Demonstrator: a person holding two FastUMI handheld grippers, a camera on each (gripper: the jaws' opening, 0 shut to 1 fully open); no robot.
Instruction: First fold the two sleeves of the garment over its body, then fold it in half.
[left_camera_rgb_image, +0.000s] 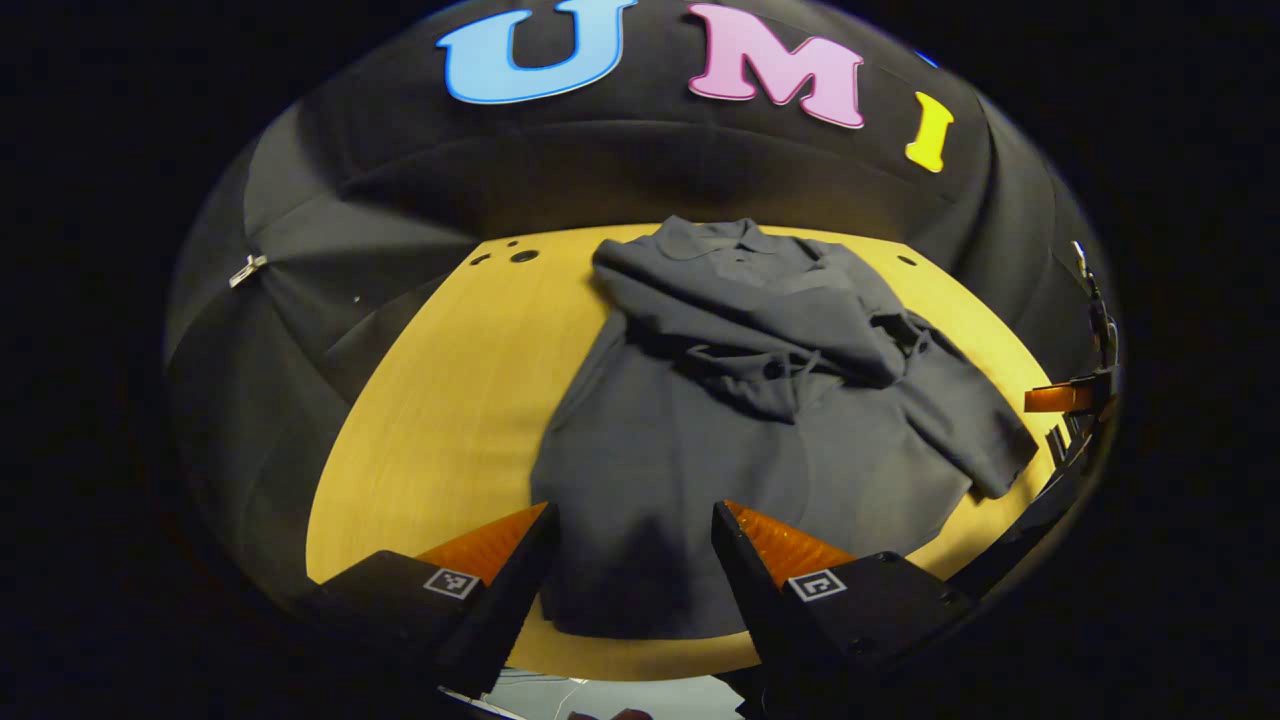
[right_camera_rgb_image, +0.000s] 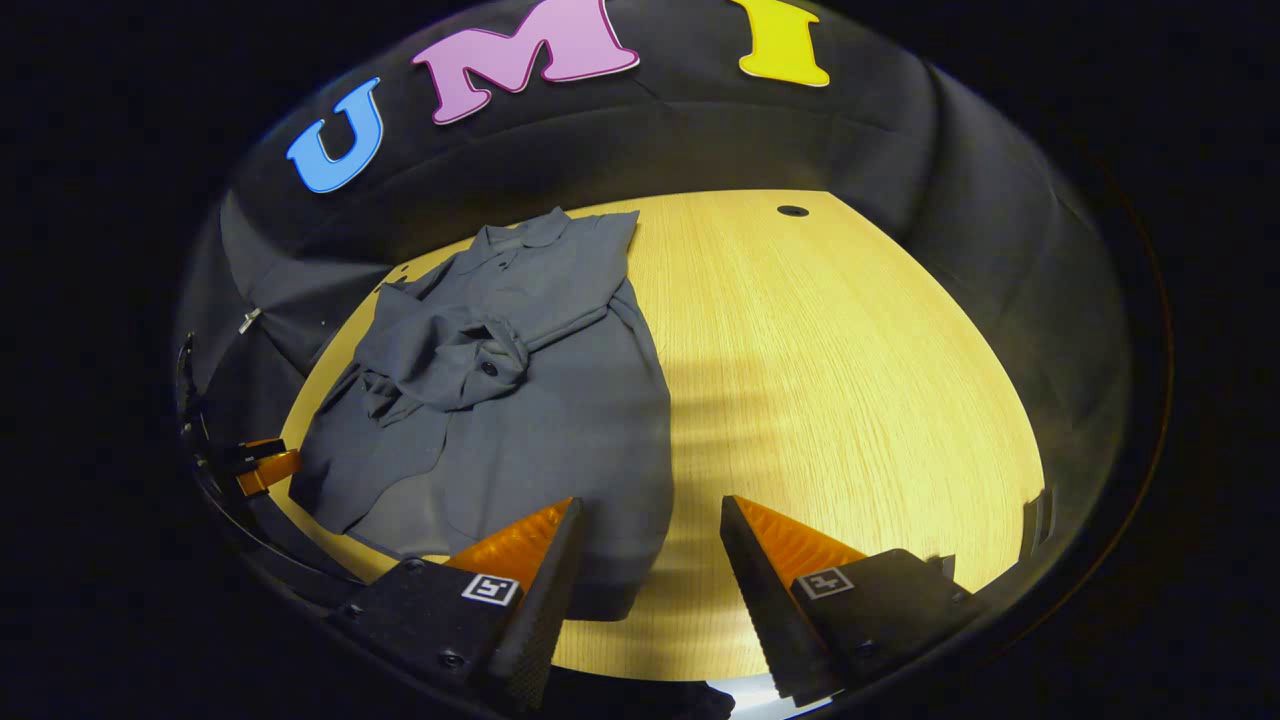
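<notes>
- The left gripper (left_camera_rgb_image: 632, 560) has its jaws wide apart and holds nothing; it hangs over the near hem of the garment (left_camera_rgb_image: 740, 440), with dark cloth showing between the fingers.
- The right gripper (right_camera_rgb_image: 648, 570) is likewise spread wide and empty, poised above the hem corner on the garment's (right_camera_rgb_image: 520, 400) right side, with one finger over cloth and the other over bare table (right_camera_rgb_image: 850, 380).
- The garment, a dark collared shirt, lies on the yellow wooden table with its collar (left_camera_rgb_image: 715, 238) toward the booth wall and its hem toward the person.
- Both sleeves appear to lie across the body: one sleeve (left_camera_rgb_image: 760, 345) is bunched across the chest, and the other (left_camera_rgb_image: 960, 420) drapes diagonally toward the table edge (rather untidily, with its cuff hanging past the body's outline).
- Judging from this, the sleeve step looks done or nearly so, and the half-fold is the step in hand.
- The next move likely calls for each gripper to drop onto its hem corner, close on the cloth, and carry the hem up toward the collar together; the stray sleeve may need tucking in first.
</notes>
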